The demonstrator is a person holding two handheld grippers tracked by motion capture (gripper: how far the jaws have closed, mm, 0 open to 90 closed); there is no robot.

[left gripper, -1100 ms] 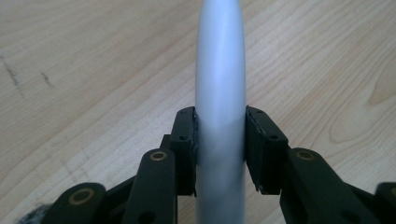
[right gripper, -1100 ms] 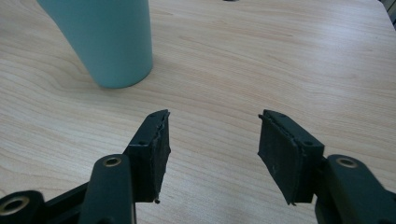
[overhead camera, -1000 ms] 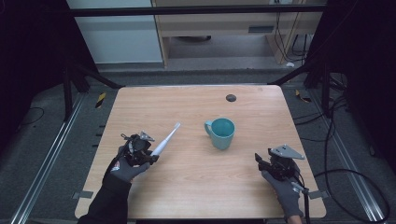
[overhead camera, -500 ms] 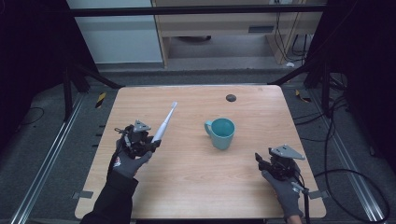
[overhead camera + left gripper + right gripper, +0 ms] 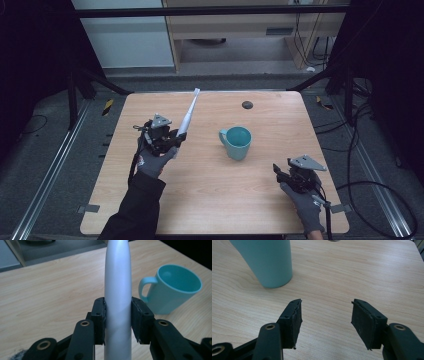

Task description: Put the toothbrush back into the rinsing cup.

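Observation:
A long white toothbrush-like stick [image 5: 188,112] is clamped in my left gripper [image 5: 176,138], lifted off the table and pointing up and away; in the left gripper view its grey-white handle [image 5: 118,292] stands between both pads [image 5: 100,315]. A teal mug [image 5: 236,142] stands upright at the table's middle, handle to its left; it appears as the mug [image 5: 172,288] to the right of the stick. My right gripper [image 5: 281,173] rests low near the front right edge, jaws apart with nothing between them [image 5: 325,322]. The mug's base [image 5: 268,261] is ahead and left of it.
A small dark round object [image 5: 247,104] lies on the wooden table [image 5: 280,120] beyond the mug. Black frame posts and cables surround the table; a shelf unit stands behind it.
My left hand has risen and moved away from the front edge, tilting the stick from nearly flat to steeply upward. The right gripper has stayed in place.

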